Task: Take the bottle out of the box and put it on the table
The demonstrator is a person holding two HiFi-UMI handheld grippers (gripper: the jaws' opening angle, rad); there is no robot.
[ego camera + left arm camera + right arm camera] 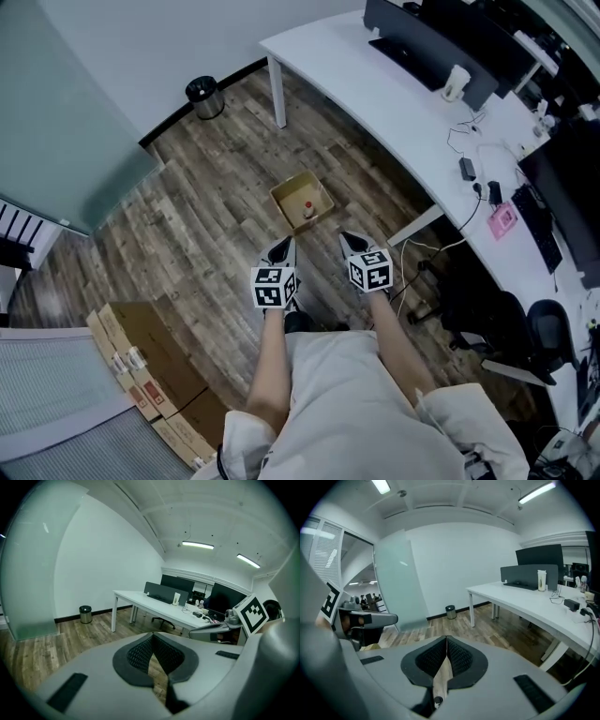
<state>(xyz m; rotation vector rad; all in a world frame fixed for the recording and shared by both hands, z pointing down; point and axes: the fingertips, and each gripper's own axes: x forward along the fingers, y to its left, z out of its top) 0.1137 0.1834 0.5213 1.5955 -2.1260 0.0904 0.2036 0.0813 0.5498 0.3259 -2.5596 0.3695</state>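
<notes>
A small open cardboard box (292,192) sits on the wooden floor ahead of the person, in the head view. Inside it stands a bottle (307,209) with a red cap. My left gripper (281,249) and right gripper (352,242) are held side by side just short of the box, both pointing at it and touching nothing. The left gripper (152,634) has its jaws together with nothing between them, and so has the right gripper (446,637). The long white table (375,84) runs along the right, also seen as a white table (154,603) and a white table (534,603) in the gripper views.
A black bin (203,97) stands by the far wall. Stacked cardboard boxes (141,361) lie at the left near the person. An office chair (511,323) and loose cables (427,248) are at the right beside the table leg (412,227). Monitors (422,37) stand on the table.
</notes>
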